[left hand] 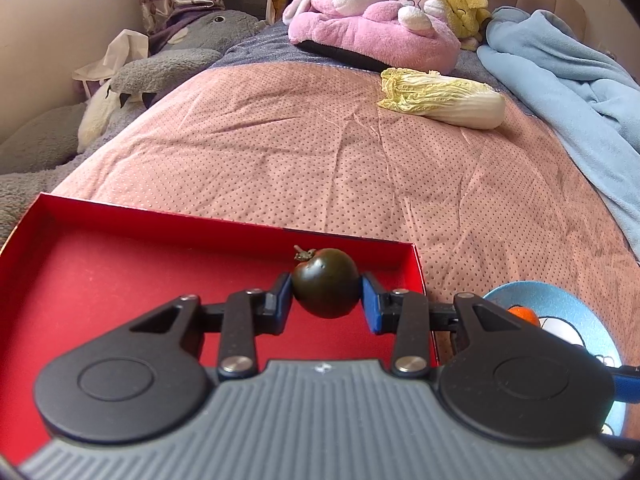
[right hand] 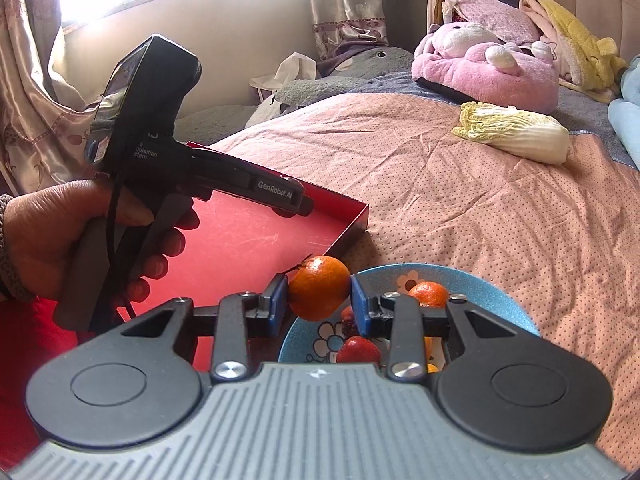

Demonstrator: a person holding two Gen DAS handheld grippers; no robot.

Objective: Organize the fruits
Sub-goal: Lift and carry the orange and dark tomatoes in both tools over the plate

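Note:
My left gripper (left hand: pixel 326 294) is shut on a dark green-black tomato (left hand: pixel 325 282) with a stem and holds it over the red tray (left hand: pixel 120 264). My right gripper (right hand: pixel 319 300) is shut on an orange mandarin (right hand: pixel 319 292) above the near-left rim of the blue flowered bowl (right hand: pixel 492 300). The bowl holds another mandarin (right hand: pixel 429 294) and red fruits (right hand: pixel 357 350). The bowl (left hand: pixel 560 300) also shows at the right of the left wrist view, with an orange fruit (left hand: pixel 524 315) in it. The left gripper's body and the hand holding it (right hand: pixel 152 184) hang over the red tray (right hand: pixel 248 236) in the right wrist view.
Everything lies on a pink dotted bedspread (left hand: pixel 320 152). A napa cabbage (left hand: pixel 444 98) lies farther back on the right. A pink plush toy (left hand: pixel 372 20), a grey plush (left hand: pixel 168 64) and a blue blanket (left hand: pixel 560 80) lie at the head and sides of the bed.

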